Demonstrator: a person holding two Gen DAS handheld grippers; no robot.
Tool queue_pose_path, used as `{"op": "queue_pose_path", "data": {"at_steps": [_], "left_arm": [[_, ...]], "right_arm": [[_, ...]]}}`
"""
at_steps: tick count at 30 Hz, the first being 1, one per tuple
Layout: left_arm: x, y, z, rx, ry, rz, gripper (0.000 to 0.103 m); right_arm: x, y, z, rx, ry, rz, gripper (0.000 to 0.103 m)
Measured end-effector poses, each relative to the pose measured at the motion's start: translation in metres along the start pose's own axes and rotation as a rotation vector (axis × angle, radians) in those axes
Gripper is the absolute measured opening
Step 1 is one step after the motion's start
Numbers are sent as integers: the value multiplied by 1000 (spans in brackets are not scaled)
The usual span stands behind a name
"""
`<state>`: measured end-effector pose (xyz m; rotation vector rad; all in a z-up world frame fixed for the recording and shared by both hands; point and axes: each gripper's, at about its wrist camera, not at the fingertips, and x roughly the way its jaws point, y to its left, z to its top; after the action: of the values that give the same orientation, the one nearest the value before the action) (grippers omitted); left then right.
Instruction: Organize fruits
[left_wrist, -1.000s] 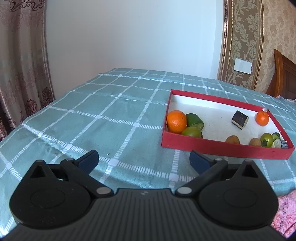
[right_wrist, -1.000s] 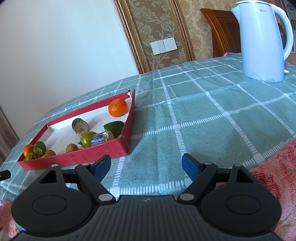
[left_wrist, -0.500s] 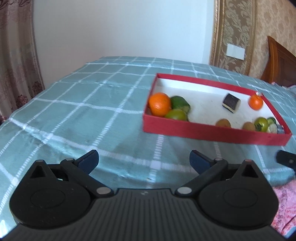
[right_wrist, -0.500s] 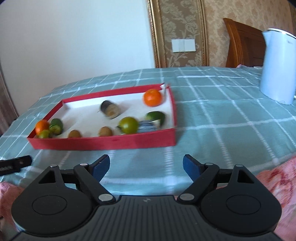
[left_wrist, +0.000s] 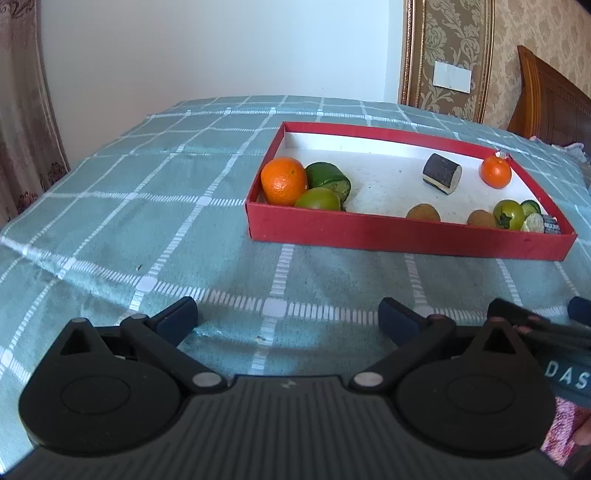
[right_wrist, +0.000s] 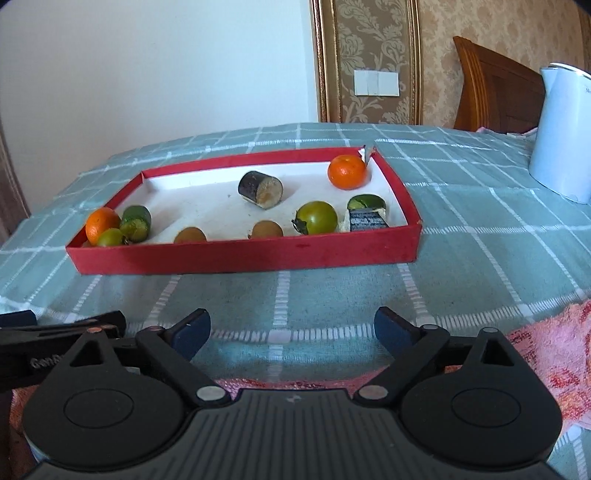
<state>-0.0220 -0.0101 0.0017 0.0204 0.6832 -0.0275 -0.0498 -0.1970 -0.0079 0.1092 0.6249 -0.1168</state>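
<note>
A shallow red cardboard tray (left_wrist: 406, 236) with a white, slightly speckled floor lies on a surface covered by a teal woven cloth (left_wrist: 147, 206) crossed with white stitched lines. All the fruit sits inside the tray. At its left end a dimpled big orange (left_wrist: 283, 180) touches a glossy green fruit (left_wrist: 317, 199) and a dark green cylinder-shaped piece (left_wrist: 328, 176) with a cut face. Near the middle of the back lies a dark-skinned stub (left_wrist: 442, 178), round in section with a pale cut end. A smaller orange (left_wrist: 495, 171) rests in the far right corner. Along the near wall are two fuzzy brown kiwis (right_wrist: 190, 235), partly hidden by the rim, then a round green tomato-like fruit (right_wrist: 317, 218), and in the near right corner a green slice (right_wrist: 365, 202) beside a small dark striped block (right_wrist: 367, 221).

The left gripper (left_wrist: 288, 319) and the right gripper (right_wrist: 291, 328) both hover over bare cloth in front of the tray, fingers spread wide and holding nothing.

Only the right wrist view shows the smooth pale blue kettle (right_wrist: 561, 133) well to the right of the tray, and a pink terry towel (right_wrist: 546, 347) at the near edge. The left view alone shows the curtain (left_wrist: 22, 110).
</note>
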Motion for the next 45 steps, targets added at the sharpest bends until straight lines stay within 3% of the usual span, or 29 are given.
{"op": "queue_pose_path", "data": {"at_steps": [12,45], "left_arm": [[-1,-1,-2,1,-15,10,103],[-3,1,-5,-7,-36,2,103]], "right_arm": [[2,0,-3,-7,13,-30,103],[2,1,-3,-16,16,-37,103]]}}
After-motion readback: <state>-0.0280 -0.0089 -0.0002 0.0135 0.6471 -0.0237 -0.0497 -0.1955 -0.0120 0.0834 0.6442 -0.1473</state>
